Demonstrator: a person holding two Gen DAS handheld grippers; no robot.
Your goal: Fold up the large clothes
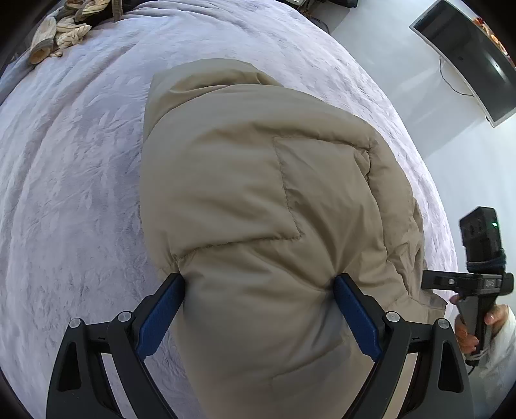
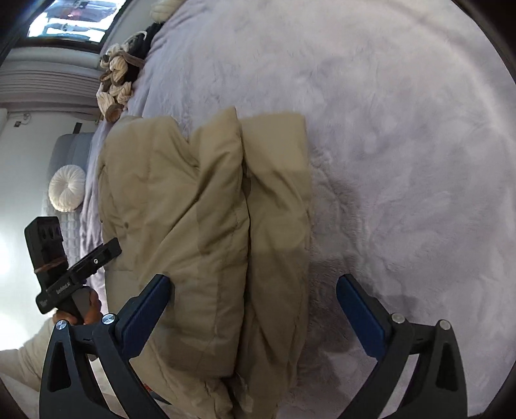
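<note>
Surface: bed under a pale lilac plush blanket (image 1: 80, 193).
On it: folded beige padded jacket (image 1: 258, 199).
Far edge: heap of cream knitted clothes (image 1: 64, 32).

You are in a home bedroom. A bed (image 1: 80, 167) fills both views, covered in a plush lilac blanket. A round white cushion (image 2: 67, 187) sits by the headboard (image 2: 69, 145). Cream knitwear (image 1: 61, 35) is heaped at the bed's far edge. A flat screen (image 1: 467, 61) hangs on the white wall (image 1: 403, 64). A window (image 2: 74, 19) shows above a ribbed unit.
</note>
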